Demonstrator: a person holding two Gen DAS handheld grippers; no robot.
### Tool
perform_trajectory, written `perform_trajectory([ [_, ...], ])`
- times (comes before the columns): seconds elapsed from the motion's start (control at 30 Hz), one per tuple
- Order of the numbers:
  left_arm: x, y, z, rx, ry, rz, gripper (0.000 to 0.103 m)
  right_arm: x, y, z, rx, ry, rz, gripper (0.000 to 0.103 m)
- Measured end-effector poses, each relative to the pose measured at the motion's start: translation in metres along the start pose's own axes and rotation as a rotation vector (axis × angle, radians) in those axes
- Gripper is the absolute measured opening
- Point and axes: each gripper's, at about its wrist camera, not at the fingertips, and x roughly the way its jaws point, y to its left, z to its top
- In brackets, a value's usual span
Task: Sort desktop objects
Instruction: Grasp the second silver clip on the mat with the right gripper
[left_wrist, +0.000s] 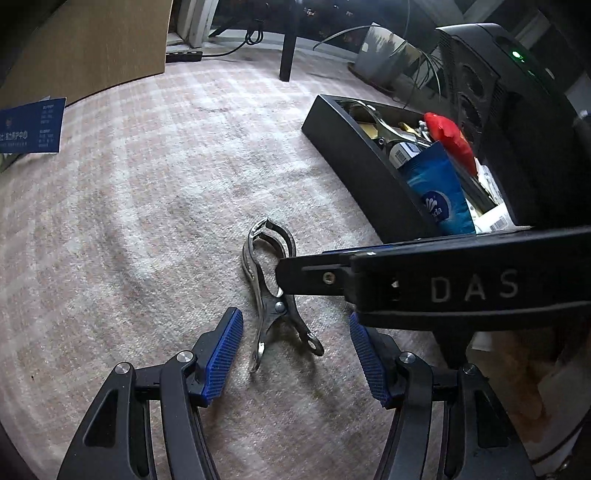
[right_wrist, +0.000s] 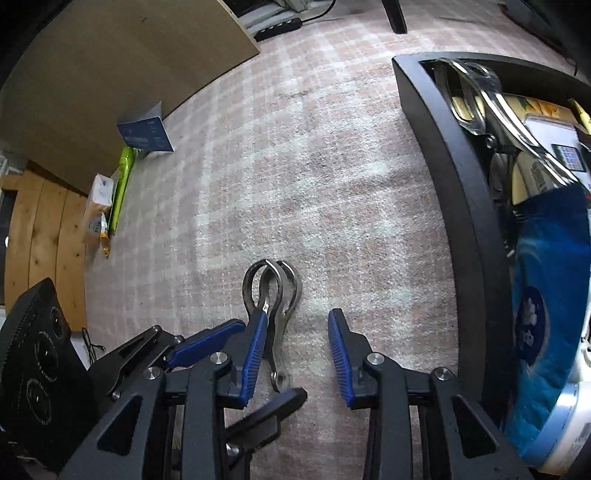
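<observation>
Metal clamp lying flat on the pale checked cloth of the desk, just left of the black tray. Left tongs spread wide, blue pads on either side of the clamp's handle end, gripping nothing. Right tongs likewise released, low over the clamp, its left pad beside the handles. Tray crammed with a blue tissue pack and a red packet.
</observation>
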Motion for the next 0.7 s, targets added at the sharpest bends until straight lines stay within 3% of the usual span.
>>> perform_trajectory([
  [0.27,0.002,-0.008,-0.002,0.004,0.007,-0.032,0.064,0.007,0.004,0.0,0.006,0.019,0.058,0.01],
  [0.7,-0.019,-0.048,-0.021,0.044,-0.017,-0.094,0.062,-0.021,-0.012,-0.038,0.039,-0.039,0.087,0.008],
])
